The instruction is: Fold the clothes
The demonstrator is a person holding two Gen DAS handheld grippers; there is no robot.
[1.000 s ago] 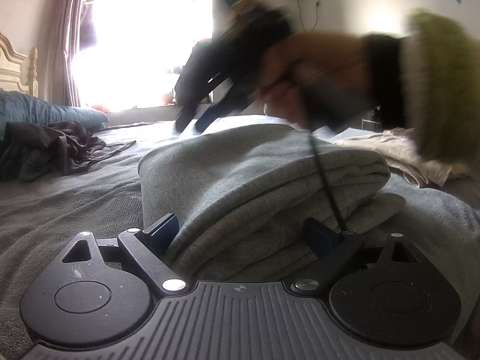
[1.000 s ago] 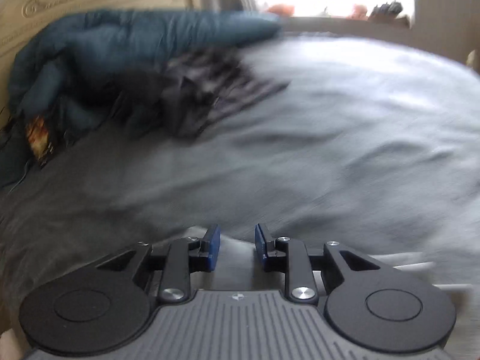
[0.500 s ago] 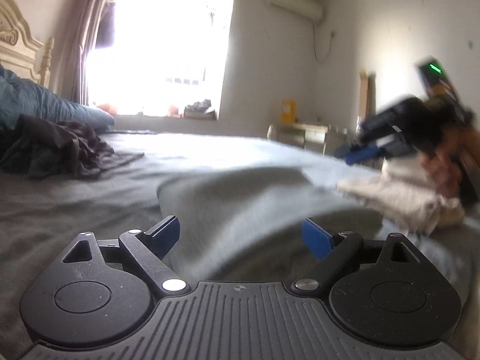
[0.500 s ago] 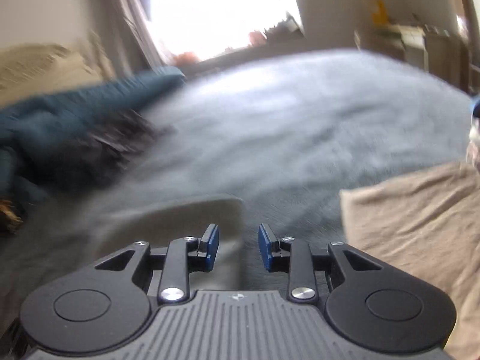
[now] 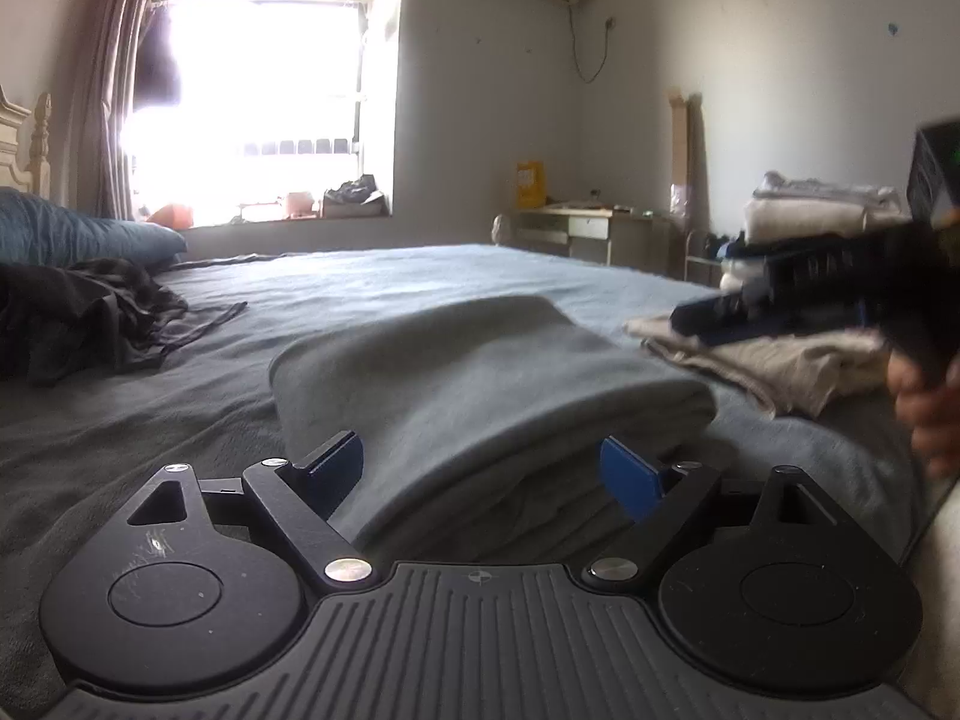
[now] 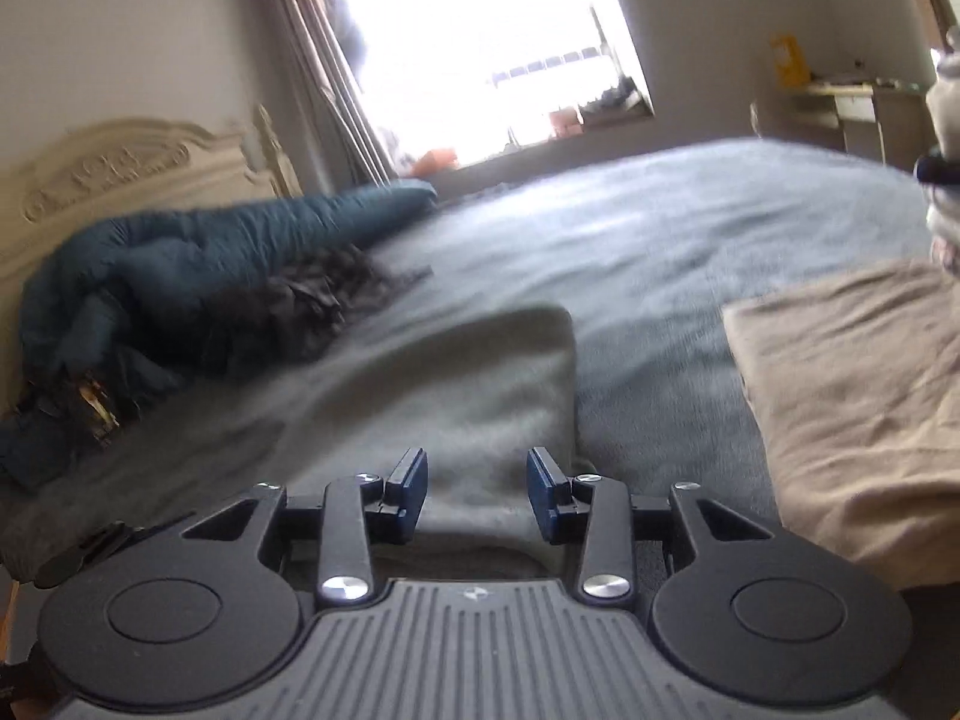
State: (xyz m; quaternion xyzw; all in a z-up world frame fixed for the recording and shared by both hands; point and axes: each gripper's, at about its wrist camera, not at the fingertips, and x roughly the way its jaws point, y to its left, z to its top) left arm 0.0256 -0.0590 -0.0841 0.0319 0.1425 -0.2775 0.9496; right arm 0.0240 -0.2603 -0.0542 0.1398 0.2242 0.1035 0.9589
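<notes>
A folded grey garment [image 5: 480,372] lies on the bed and fills the gap between the wide-set jaws of my left gripper [image 5: 483,471]. Both blue pads press against its sides, and its near end sits slightly raised. In the right wrist view the same grey garment [image 6: 480,384] lies below and ahead of my right gripper [image 6: 477,480]. That gripper's jaws are opening with nothing between them. From the left wrist view, the right gripper [image 5: 708,318] is a blurred shape held by a hand over a folded beige garment [image 5: 774,360].
A dark crumpled clothes pile [image 5: 90,318] and a blue duvet [image 6: 180,252] lie by the carved headboard [image 6: 108,174]. The beige garment [image 6: 852,396] lies right of the grey one. A stack of folded cloths [image 5: 822,210] and a desk [image 5: 576,228] stand beyond the bed.
The right gripper swept from above the grey garment to the right, over the beige one, and its jaws widened. The left gripper rose a little with the grey garment between its jaws.
</notes>
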